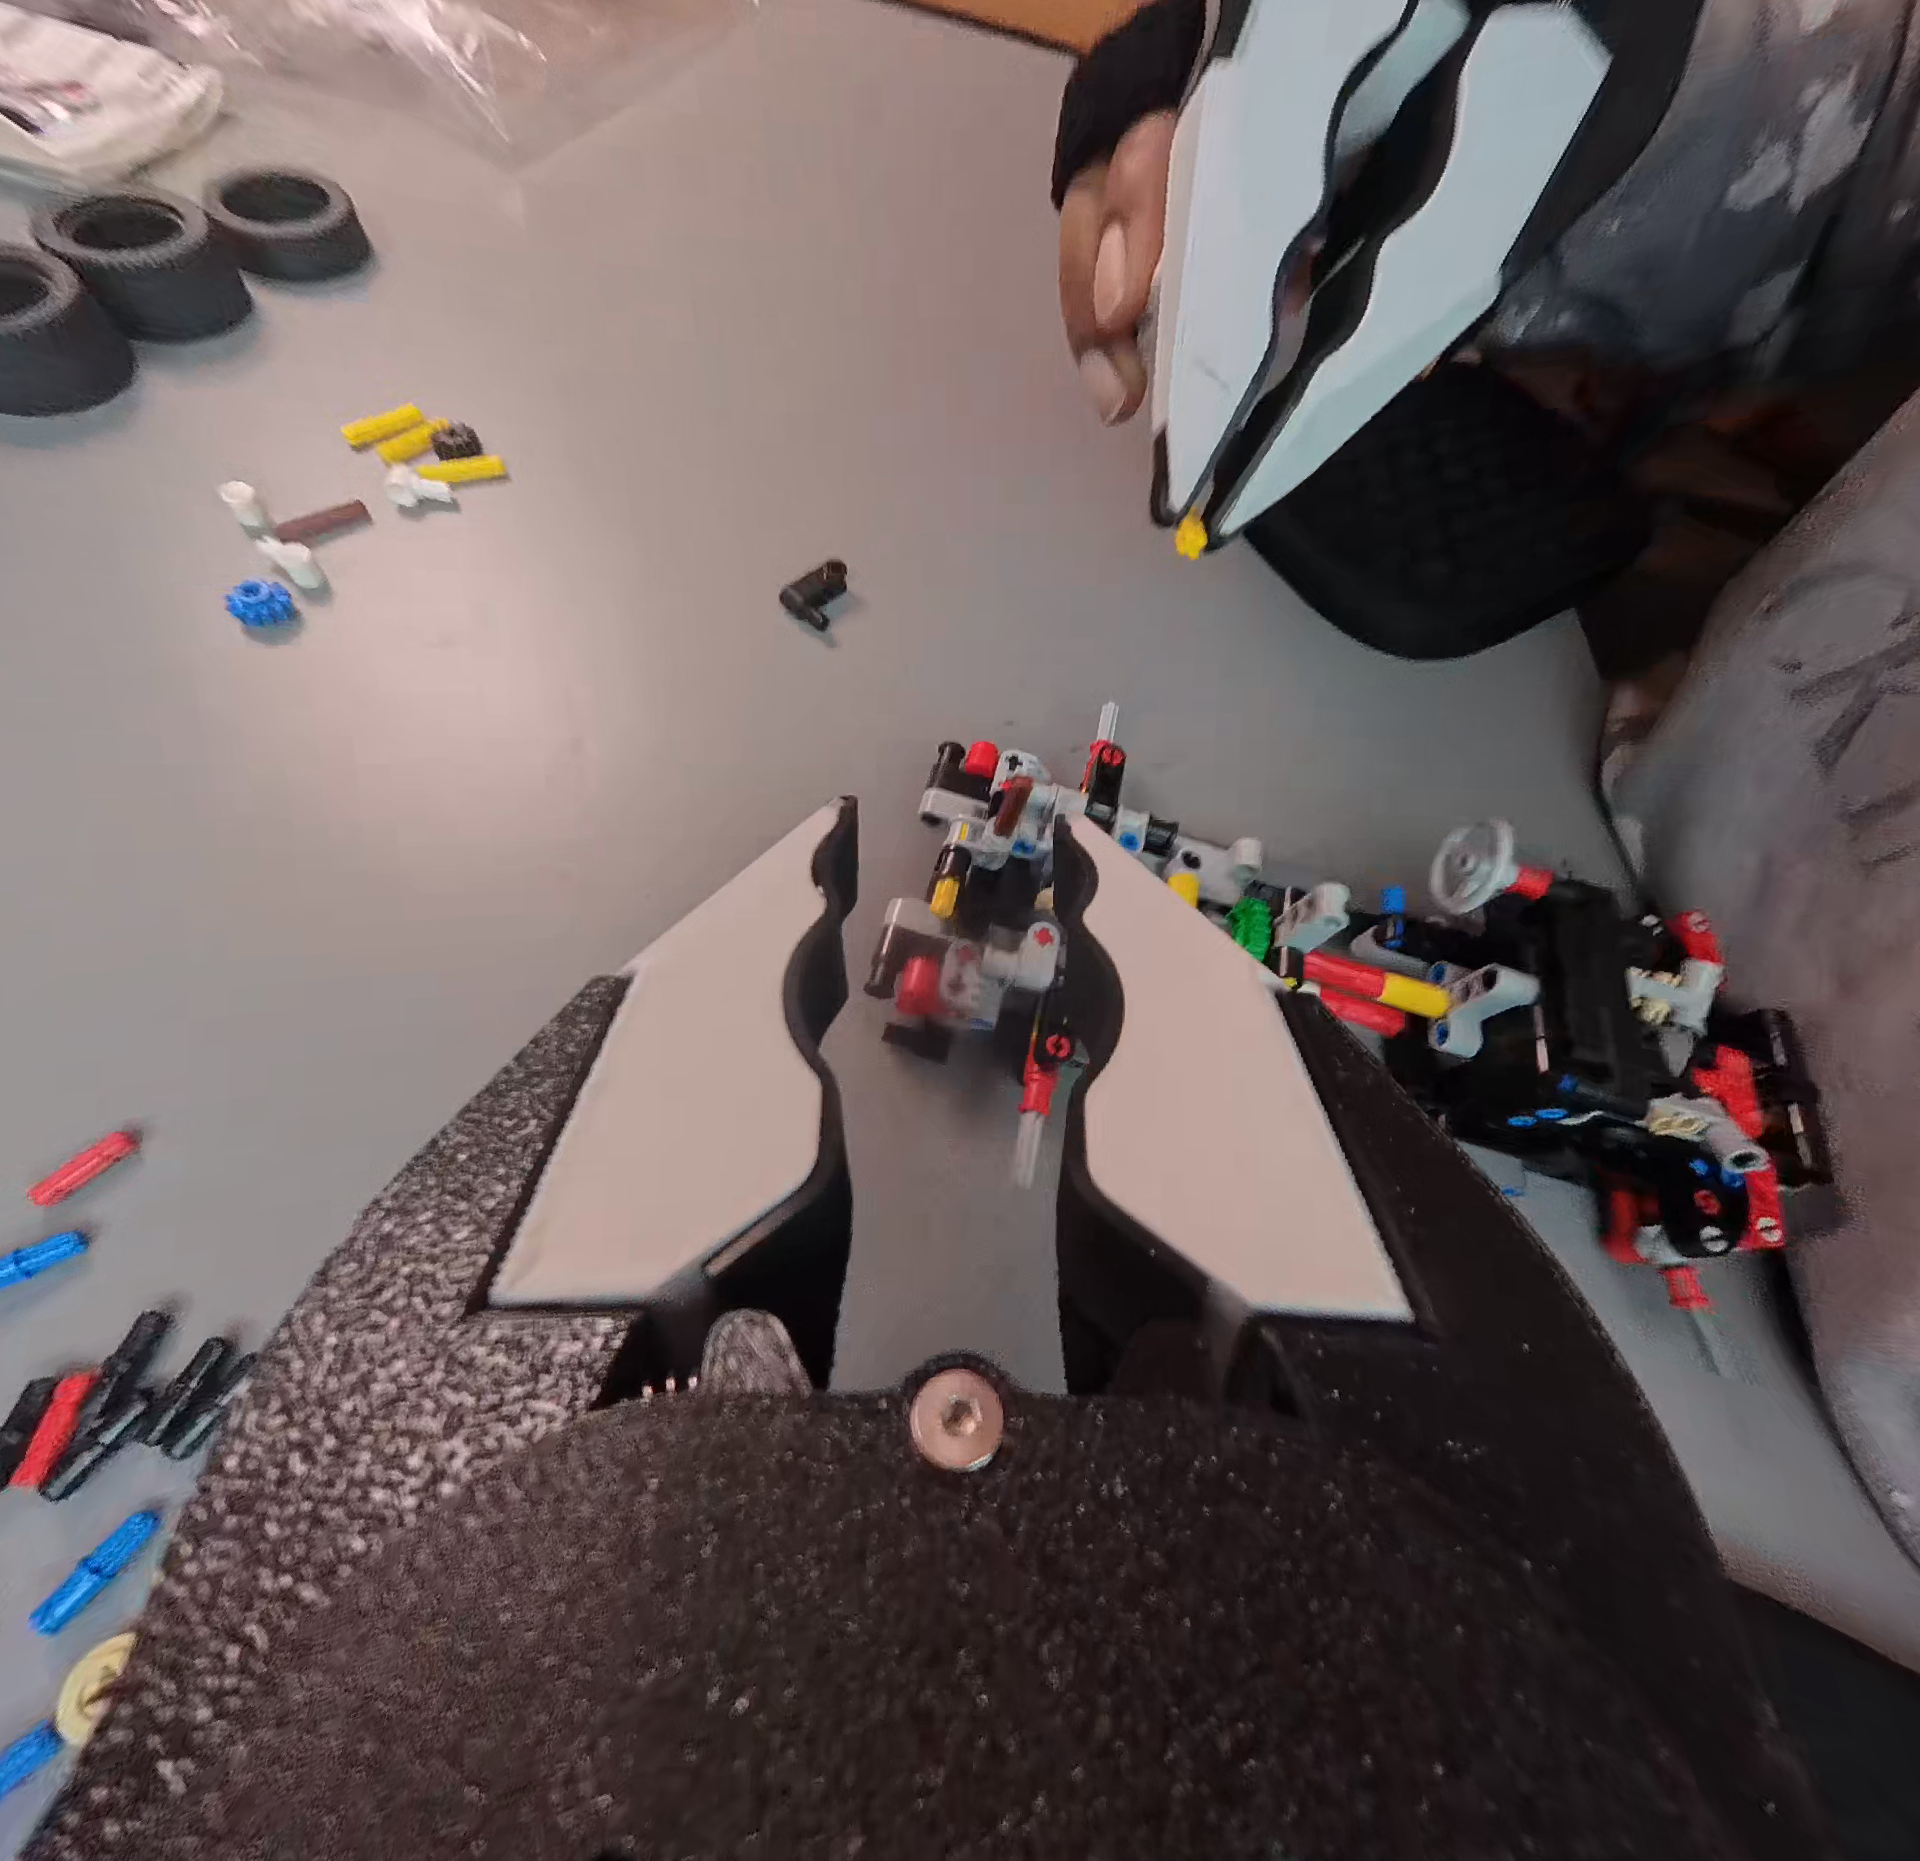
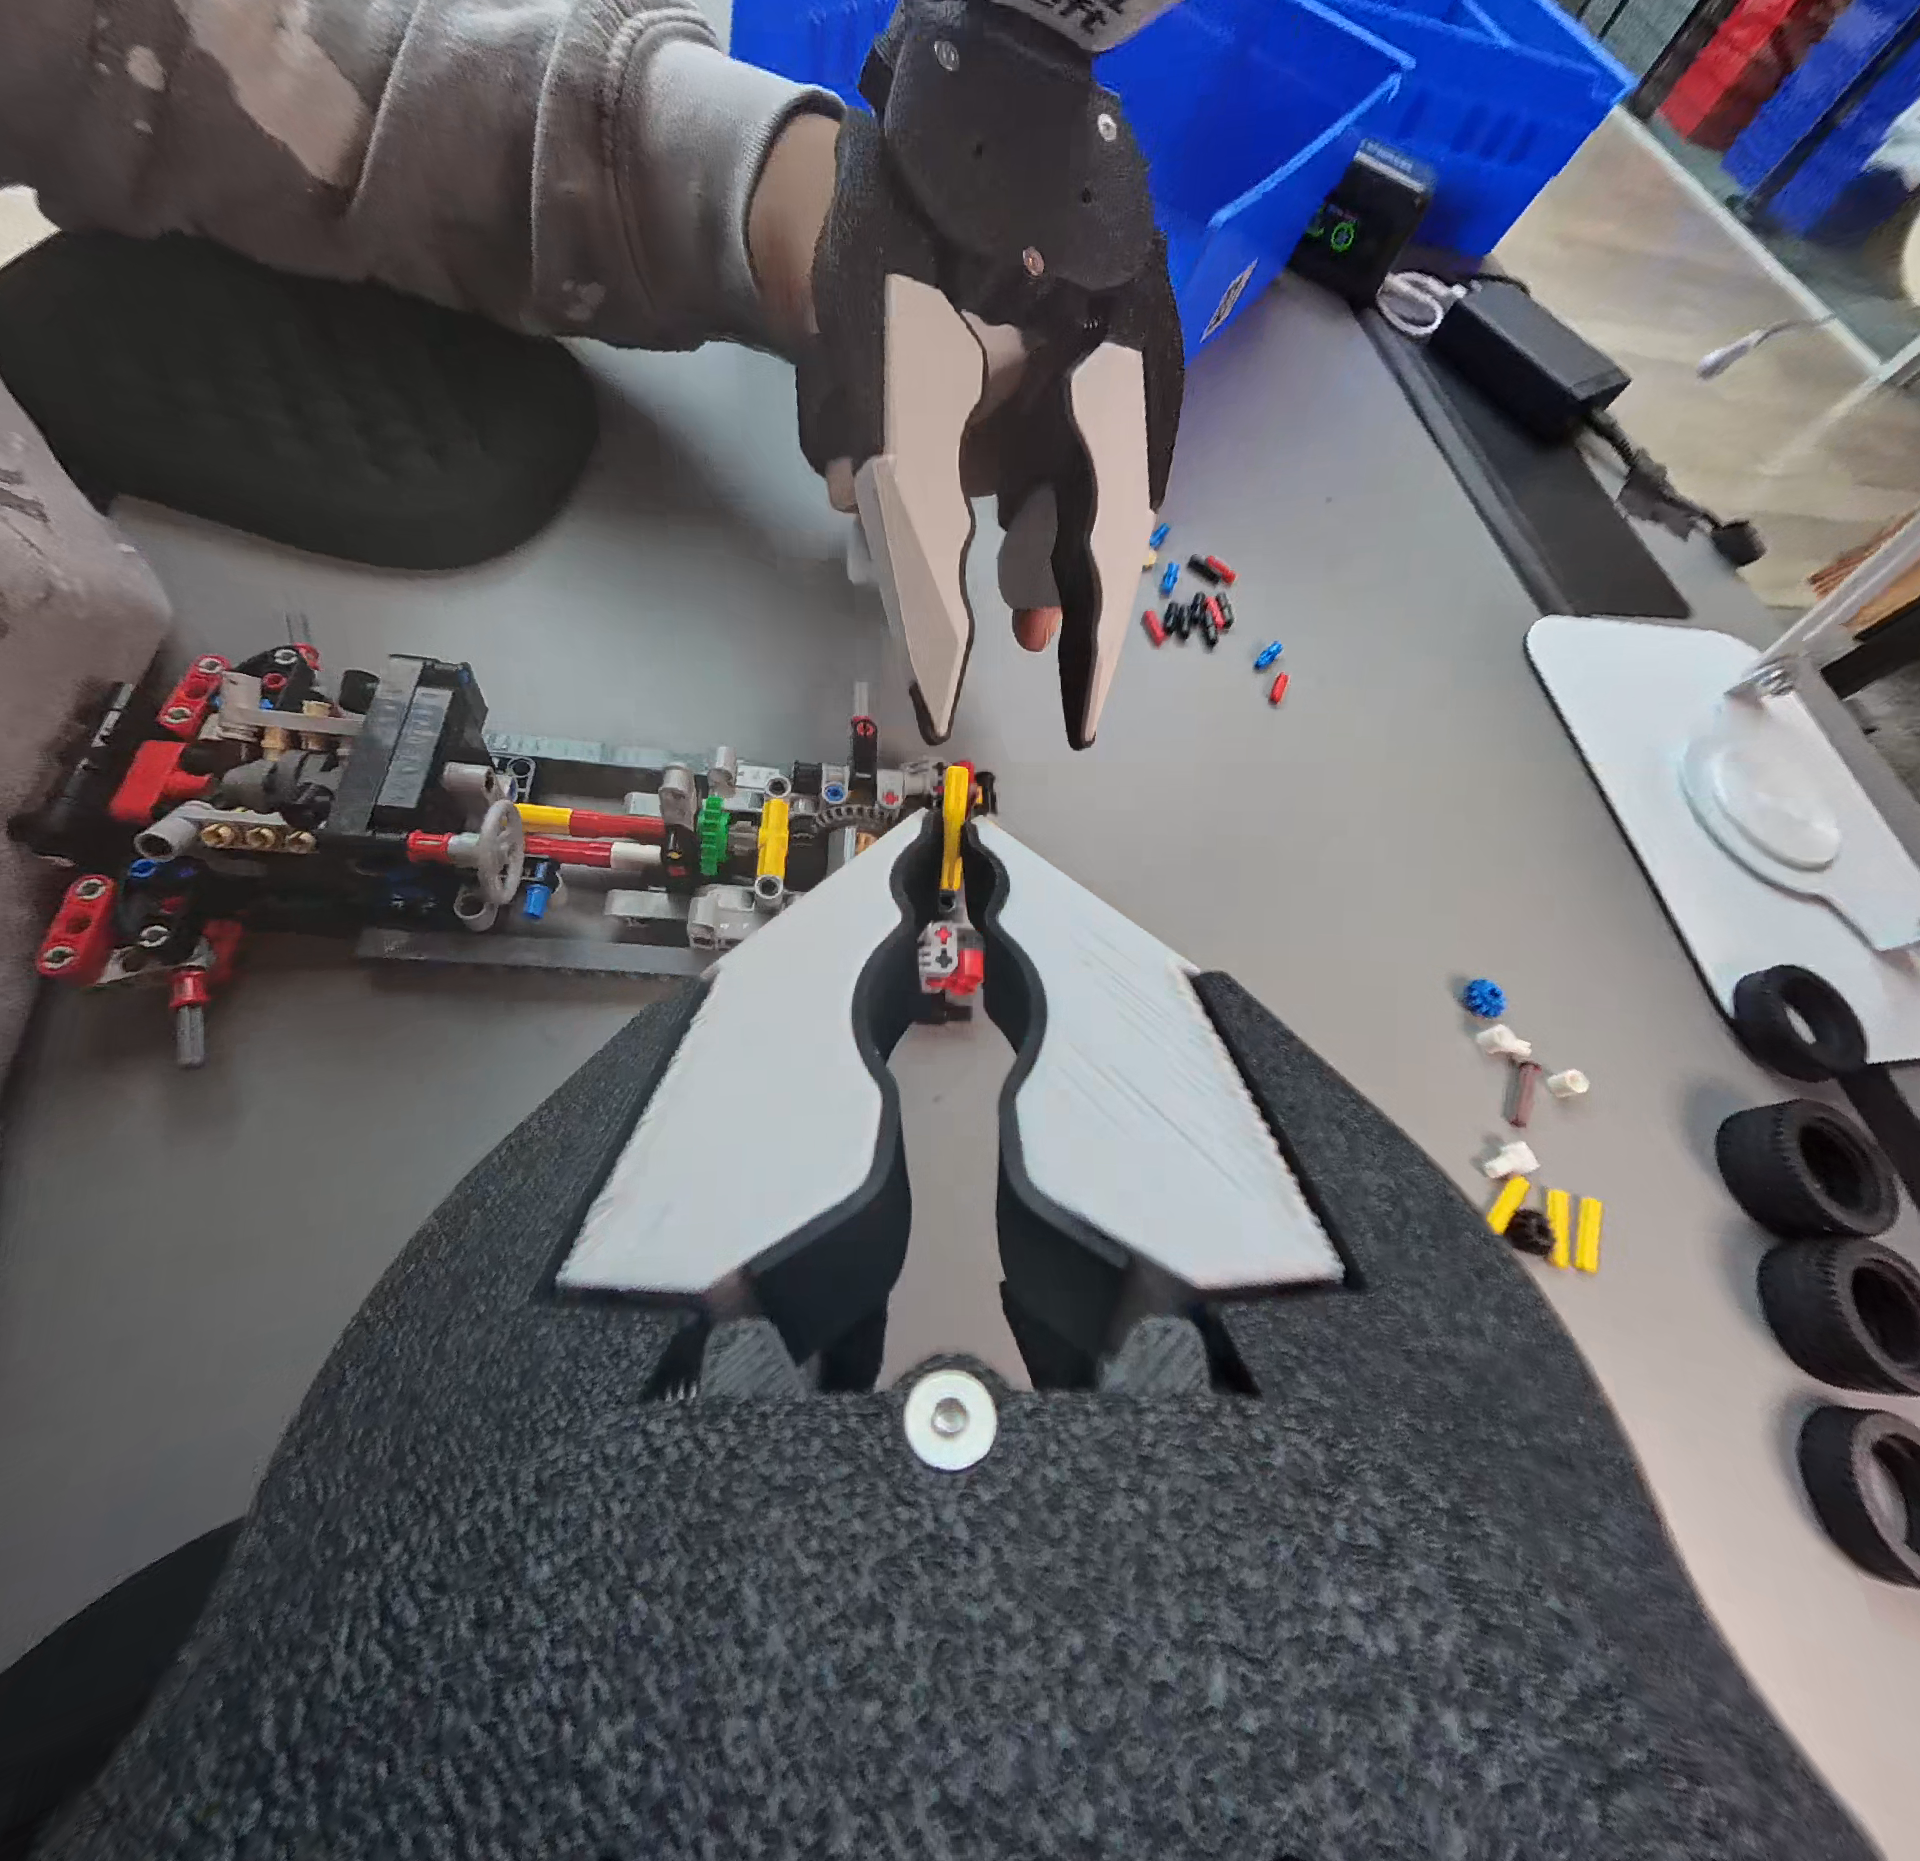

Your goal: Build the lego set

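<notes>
The part-built lego car chassis point(image 2: 436, 803) lies on the grey table, black with red, yellow and grey parts; it also shows in the left wrist view point(image 1: 1558, 1022). My left gripper point(image 1: 956, 819) is open, its fingers either side of the chassis's front end point(image 1: 987, 938). From the right wrist view the left gripper point(image 2: 1008, 736) hovers just above that end. My right gripper point(image 2: 951, 824) is shut on a thin yellow piece point(image 2: 954, 835), held at the chassis's front end. In the left wrist view the right gripper point(image 1: 1195, 523) is raised at the upper right with the yellow piece point(image 1: 1190, 535) at its tip.
Several black tyres point(image 2: 1808, 1167) and loose yellow, white and blue parts point(image 2: 1548, 1219) lie to the right. Red, blue and black pins point(image 2: 1195, 606) lie beyond the left gripper. A lone black connector point(image 1: 816, 590), a black cushion point(image 2: 291, 398), blue bins point(image 2: 1299, 97) and a white mat point(image 2: 1621, 731) are around. There is about 7 cm between the tips of the two grippers. The lone black connector point(image 1: 816, 590) is about 12 cm from both grippers' fingertips.
</notes>
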The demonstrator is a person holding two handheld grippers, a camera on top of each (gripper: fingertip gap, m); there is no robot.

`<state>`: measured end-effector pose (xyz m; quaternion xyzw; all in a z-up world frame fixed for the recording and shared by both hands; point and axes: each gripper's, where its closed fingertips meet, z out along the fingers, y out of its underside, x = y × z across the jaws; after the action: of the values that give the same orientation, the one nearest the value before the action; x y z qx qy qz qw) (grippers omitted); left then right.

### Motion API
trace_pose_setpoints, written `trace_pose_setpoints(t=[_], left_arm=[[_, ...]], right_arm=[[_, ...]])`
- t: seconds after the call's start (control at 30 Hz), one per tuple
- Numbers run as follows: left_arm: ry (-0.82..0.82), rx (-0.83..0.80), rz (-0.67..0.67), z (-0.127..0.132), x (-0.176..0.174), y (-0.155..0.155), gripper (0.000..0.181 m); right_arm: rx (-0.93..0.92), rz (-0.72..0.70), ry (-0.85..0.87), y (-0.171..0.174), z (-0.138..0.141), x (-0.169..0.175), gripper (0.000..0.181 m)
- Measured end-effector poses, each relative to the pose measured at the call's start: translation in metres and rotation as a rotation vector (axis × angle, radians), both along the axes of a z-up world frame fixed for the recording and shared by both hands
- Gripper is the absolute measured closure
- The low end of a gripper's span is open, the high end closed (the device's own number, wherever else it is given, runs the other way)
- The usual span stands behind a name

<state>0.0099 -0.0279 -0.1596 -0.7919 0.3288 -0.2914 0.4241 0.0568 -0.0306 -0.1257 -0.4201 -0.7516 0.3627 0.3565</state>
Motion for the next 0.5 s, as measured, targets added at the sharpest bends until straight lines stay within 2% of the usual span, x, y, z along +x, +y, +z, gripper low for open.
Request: trace_pose_setpoints(t=[0.03, 0.1, 0.2, 0.33, 0.5], left_arm=[[-0.058, 0.021, 0.011, 0.016, 0.002, -0.004, 0.147], [-0.182, 0.031, 0.016, 0.043, 0.010, -0.015, 0.156], [-0.311, 0.025, 0.028, 0.062, 0.022, -0.023, 0.166], [-0.308, 0.023, 0.079, 0.057, 0.022, -0.021, 0.168], [-0.287, 0.031, 0.077, 0.055, 0.025, -0.020, 0.171]], right_arm=[[0.036, 0.005, 0.033, -0.001, 0.003, -0.003, 0.181], [0.118, 0.021, 0.096, -0.006, 0.008, -0.010, 0.180], [0.213, 0.051, 0.173, -0.015, 0.016, -0.020, 0.181], [0.284, 0.062, 0.221, -0.019, 0.023, -0.026, 0.180], [0.318, 0.058, 0.221, -0.020, 0.025, -0.026, 0.180]])
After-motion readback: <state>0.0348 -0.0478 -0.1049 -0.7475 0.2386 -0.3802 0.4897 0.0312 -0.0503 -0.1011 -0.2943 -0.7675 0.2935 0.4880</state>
